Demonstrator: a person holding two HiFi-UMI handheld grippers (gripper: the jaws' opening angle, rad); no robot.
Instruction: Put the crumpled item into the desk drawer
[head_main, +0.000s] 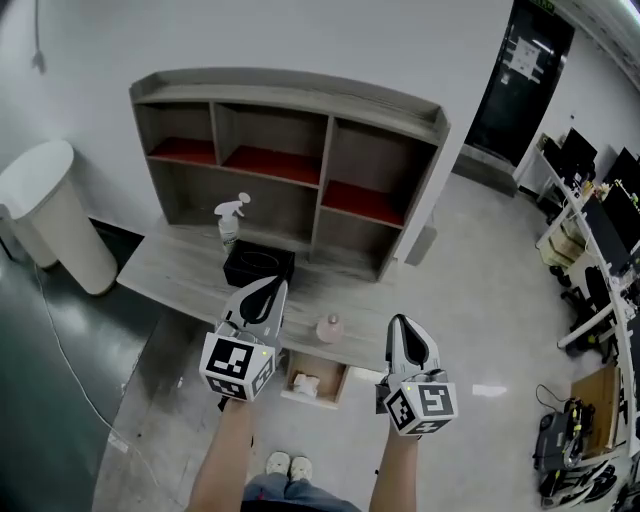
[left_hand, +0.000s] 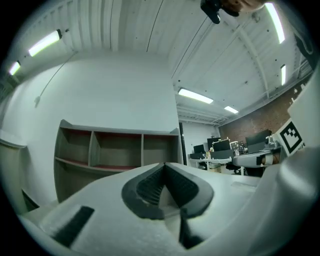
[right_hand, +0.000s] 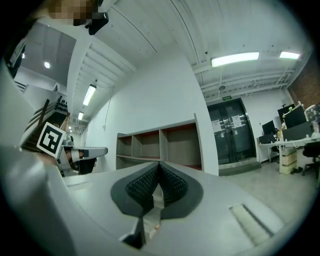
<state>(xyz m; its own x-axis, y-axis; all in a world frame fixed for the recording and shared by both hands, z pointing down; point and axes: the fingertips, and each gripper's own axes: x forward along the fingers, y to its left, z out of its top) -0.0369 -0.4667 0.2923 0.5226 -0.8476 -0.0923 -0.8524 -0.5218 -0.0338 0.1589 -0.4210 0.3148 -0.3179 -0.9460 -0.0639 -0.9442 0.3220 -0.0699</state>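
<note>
While the left gripper (head_main: 266, 291) and right gripper (head_main: 401, 327) hover over the desk (head_main: 175, 268), both clenched shut on nothing, the crumpled item (head_main: 304, 383) lies inside the open drawer (head_main: 342, 378) under the desk's front.

Desk (head_main: 170, 275) w/ shelf unit (head_main: 290, 160) on its back, toward 12 o'clock. On the desk: spray bottle (head_main: 232, 222), black box (head_main: 259, 266) just at its 5 o'clock, small pink item (head_main: 329, 329) near front edge. Drawer (head_main: 339, 381) open at 6 o'clock of the pink item, crumpled white item (head_main: 305, 383) lying inside. L gripper (head_main: 270, 288) at 9 o'clock of the pink item, jaws together, tip beside black box. R gripper (head_main: 400, 325) at 3 o'clock, jaws together. White bin (head_main: 50, 215) at far 9 o'clock. Shoes (head_main: 288, 466) at 6.
</note>
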